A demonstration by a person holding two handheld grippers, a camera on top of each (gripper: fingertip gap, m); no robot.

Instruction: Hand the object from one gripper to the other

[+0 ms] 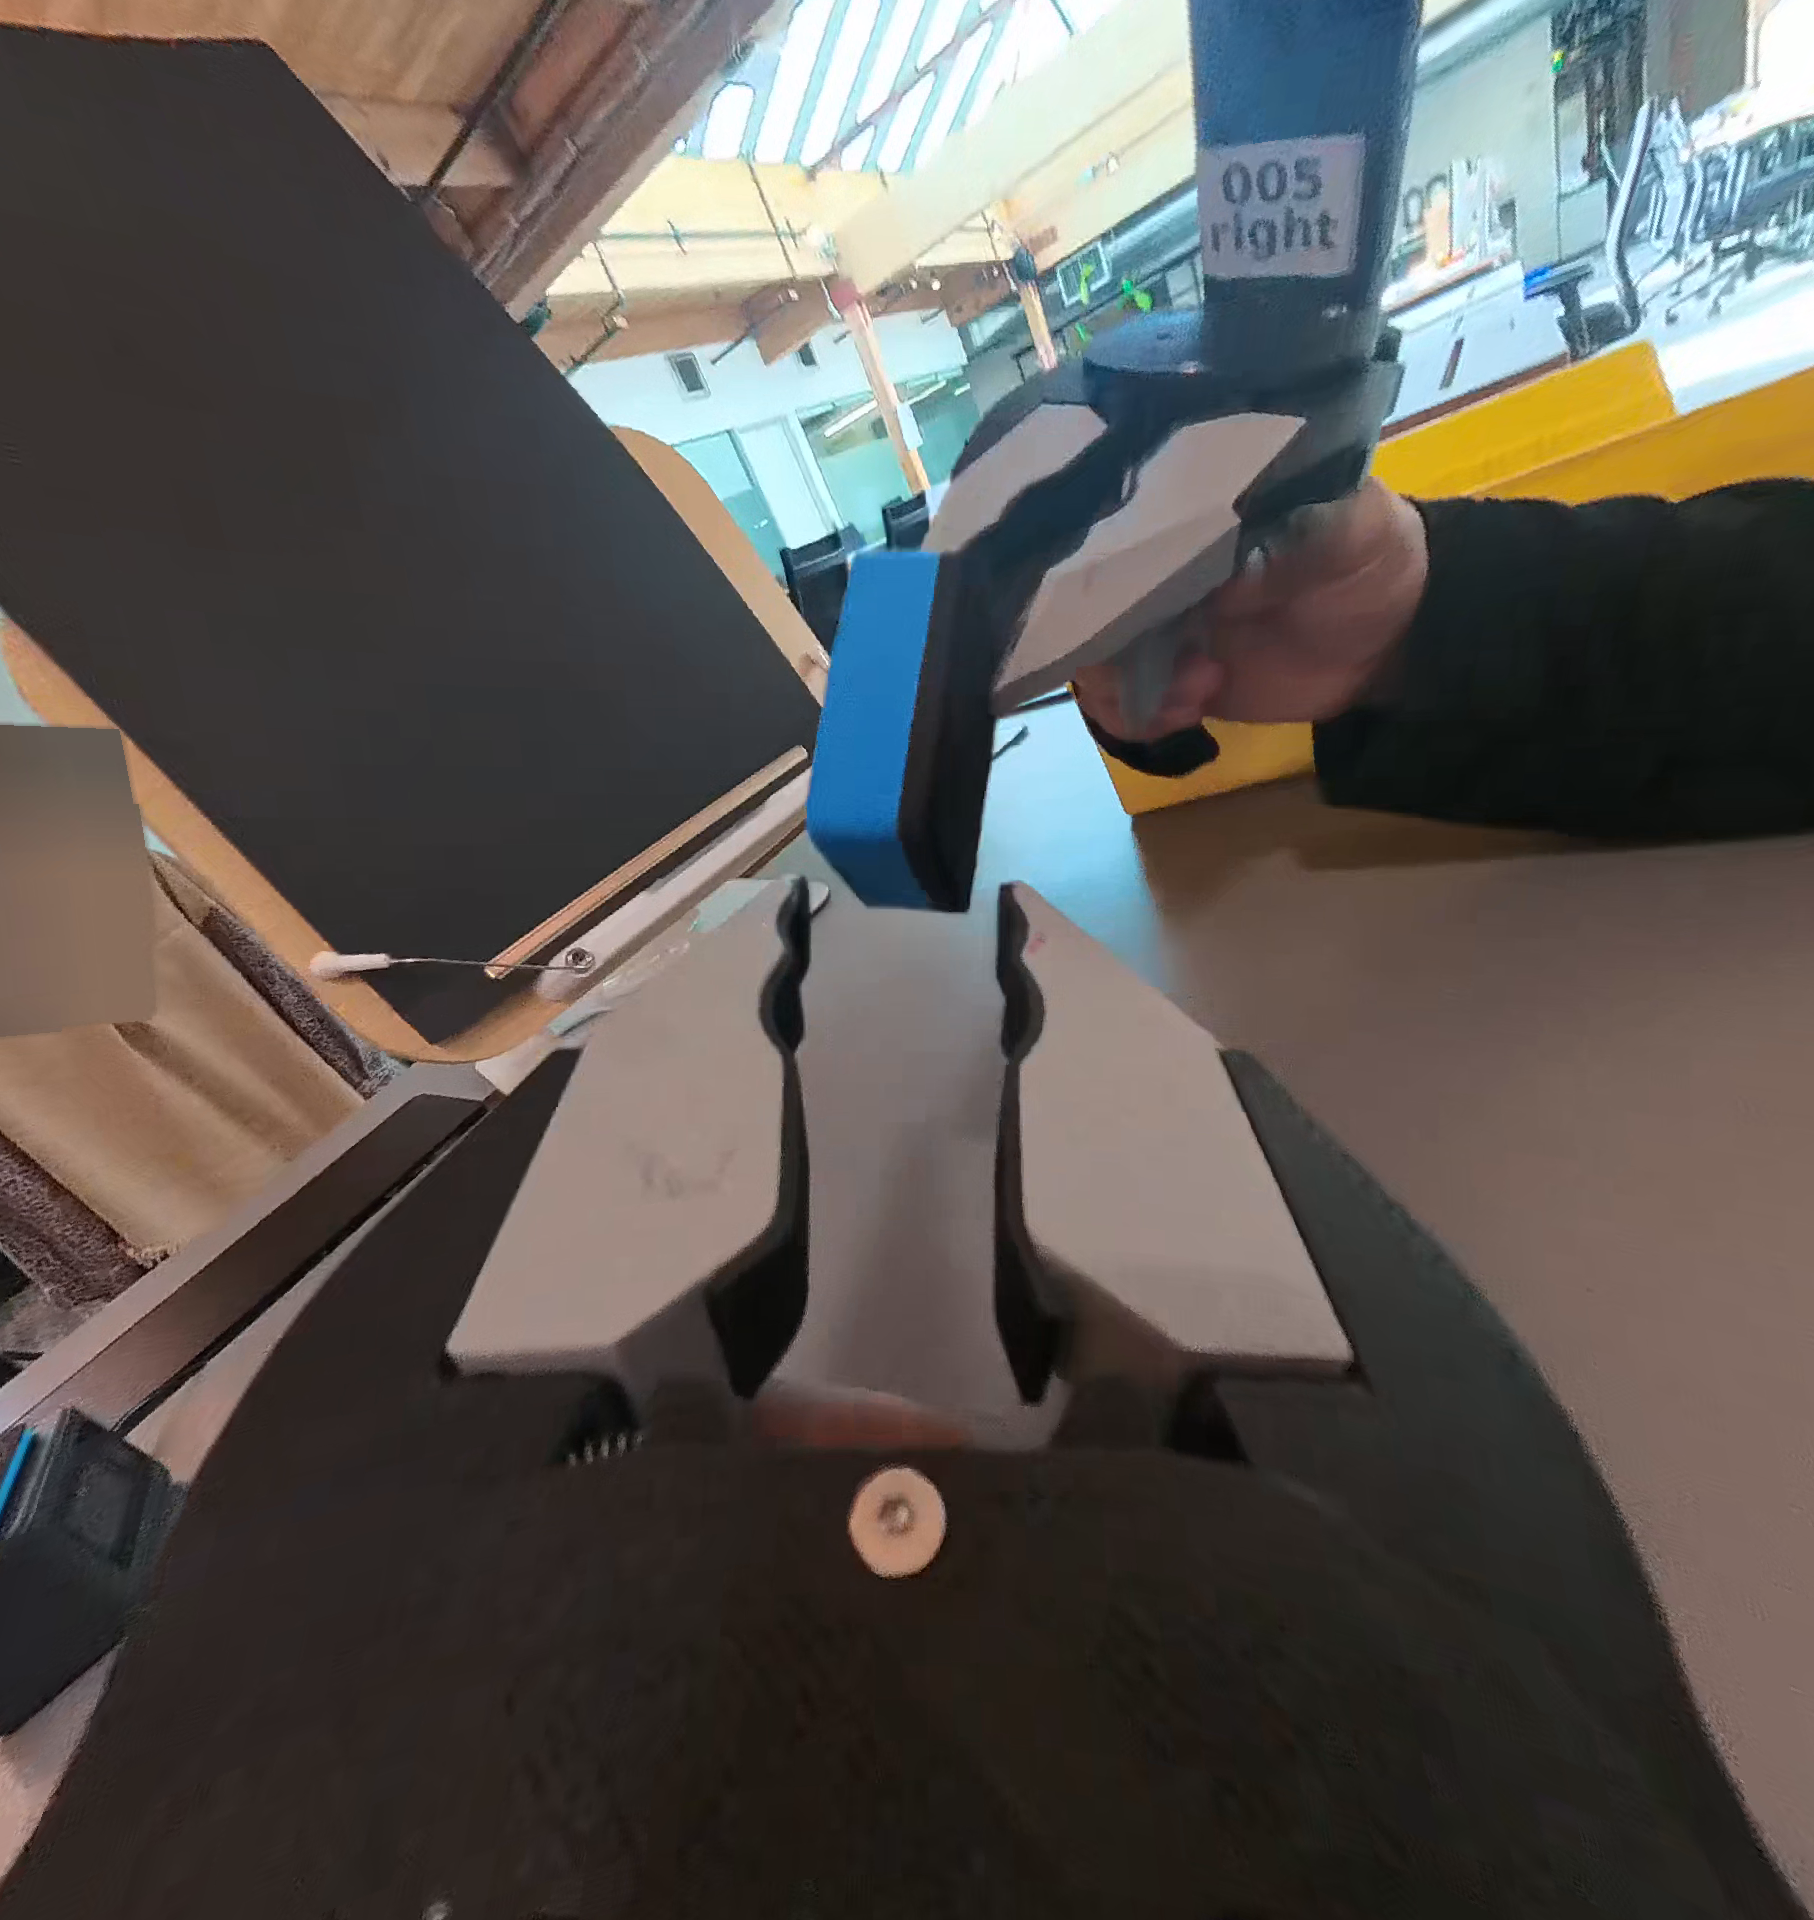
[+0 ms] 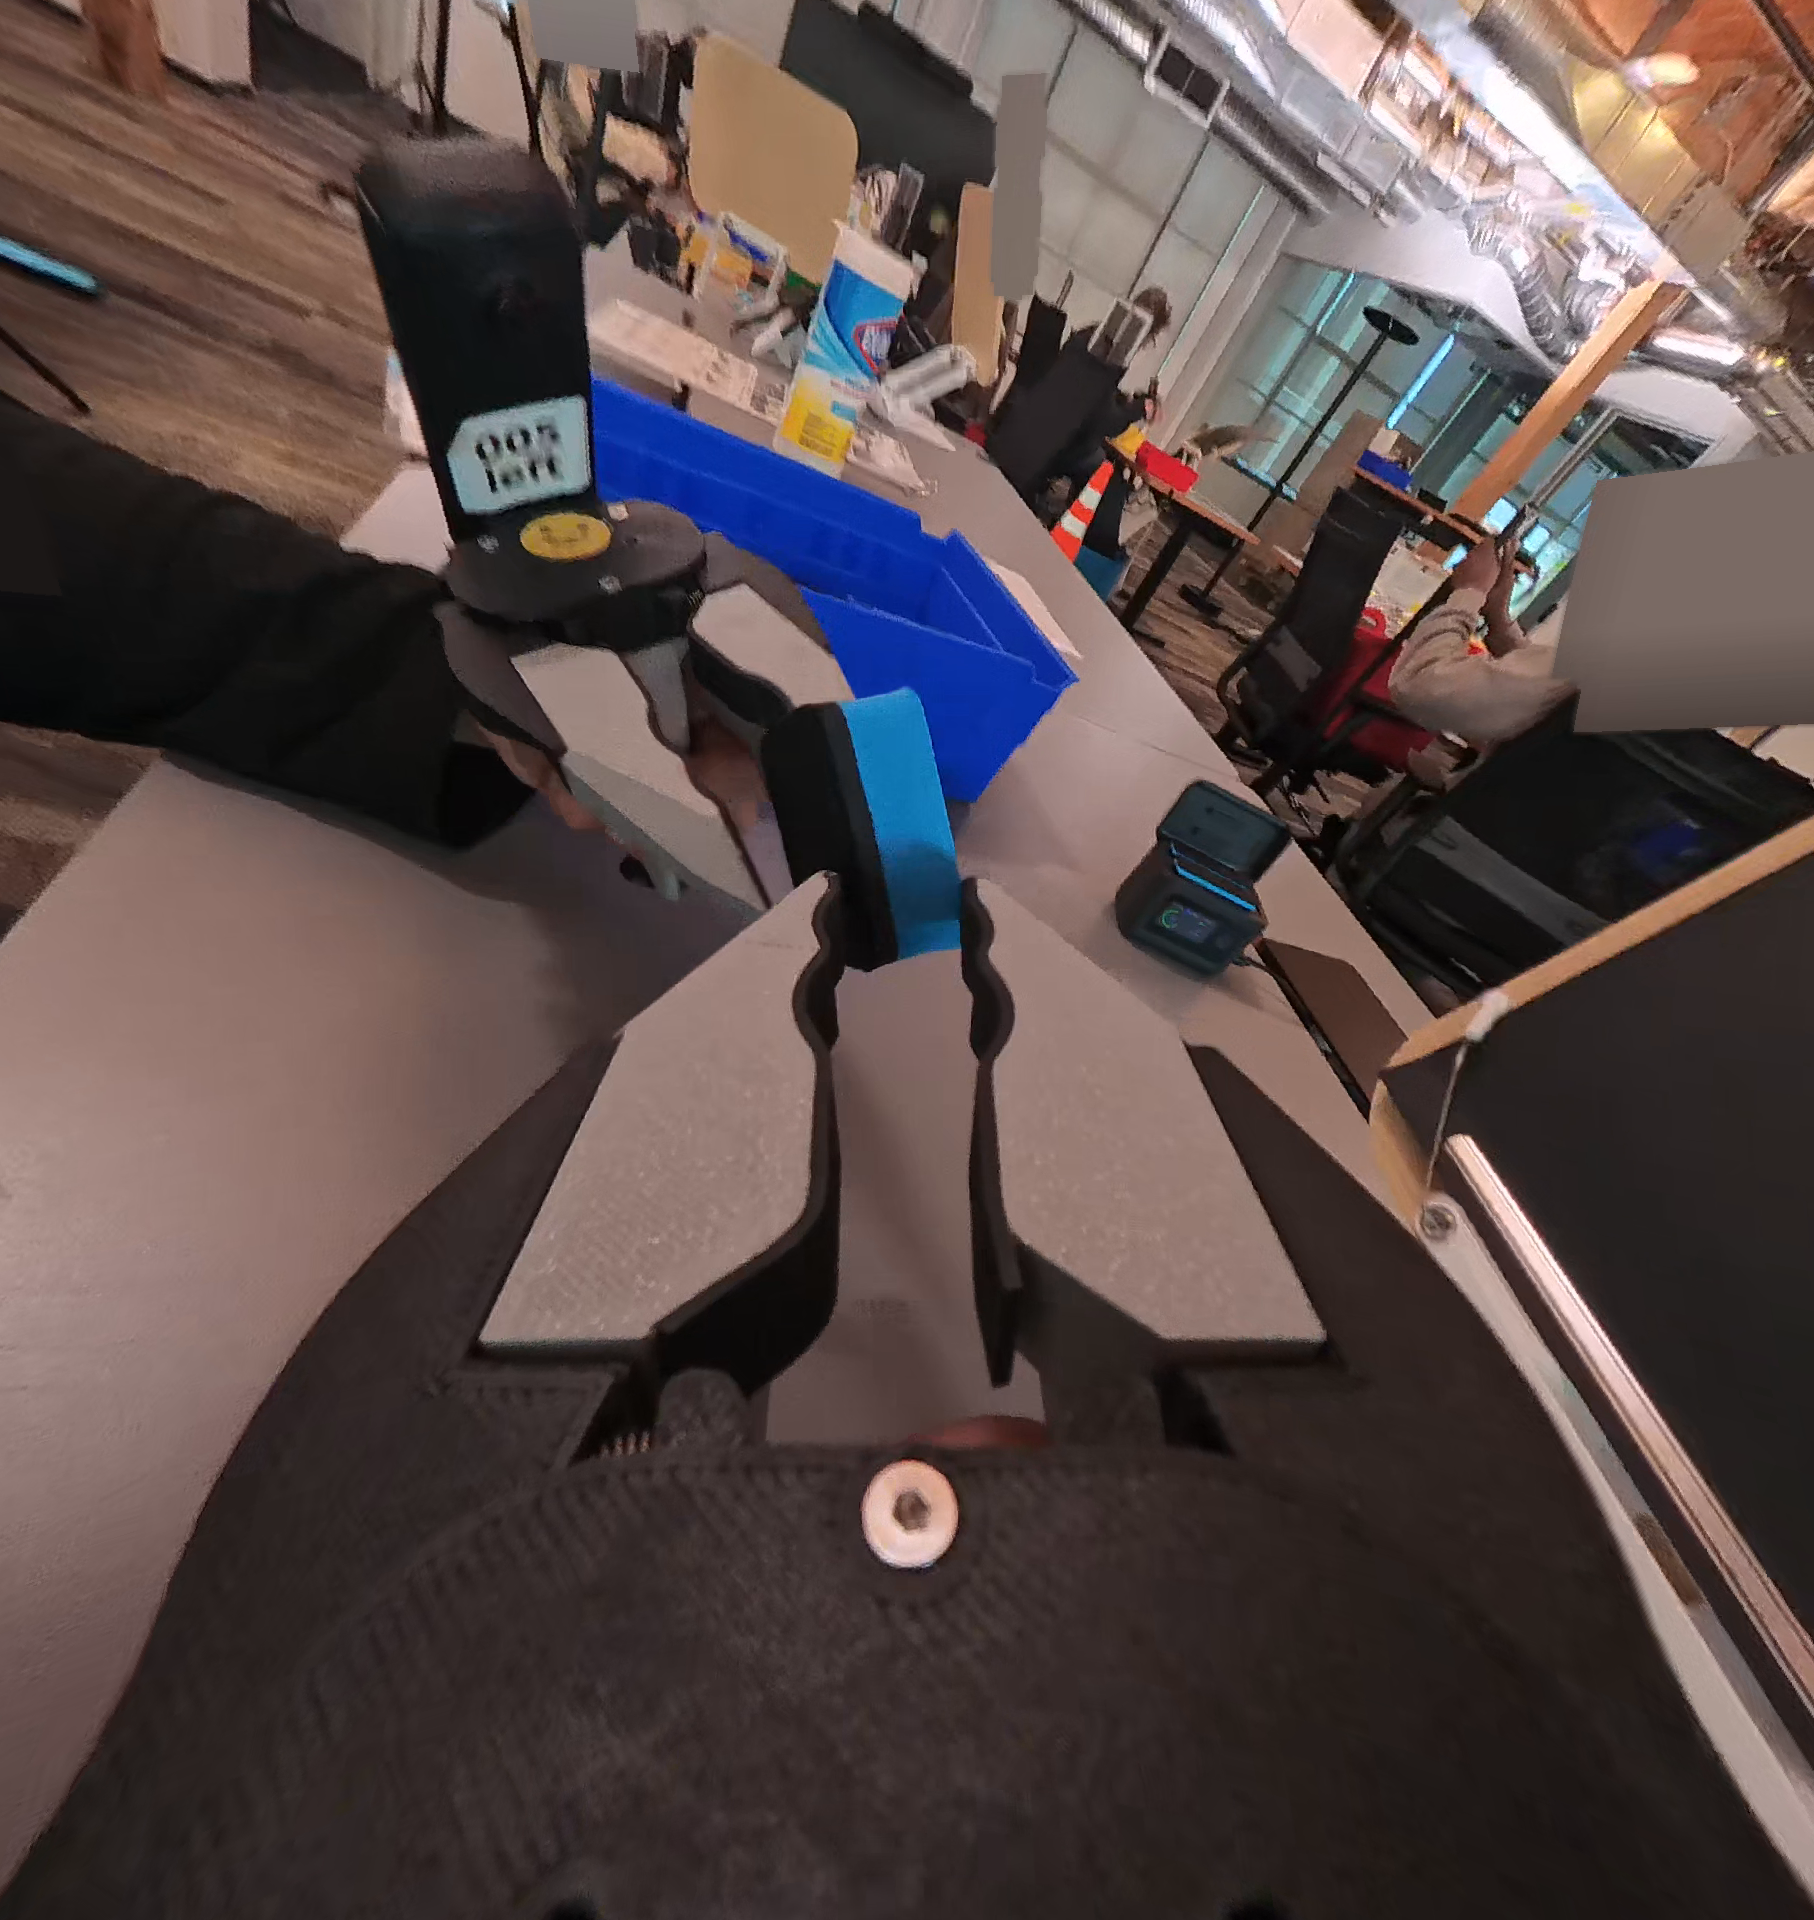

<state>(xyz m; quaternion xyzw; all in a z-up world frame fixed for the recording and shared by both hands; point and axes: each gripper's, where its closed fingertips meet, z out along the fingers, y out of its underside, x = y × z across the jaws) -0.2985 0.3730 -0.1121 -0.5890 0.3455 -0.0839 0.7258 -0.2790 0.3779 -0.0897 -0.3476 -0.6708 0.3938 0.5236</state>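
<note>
Right claw (image 2: 898, 920) level, tips clamping blue-and-black block (image 2: 872, 821).

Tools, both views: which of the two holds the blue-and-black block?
The right tool: its tips pinch the rectangular blue-and-black foam block at one end. The left tool is open and empty, its tips just below the block's free end.
</note>
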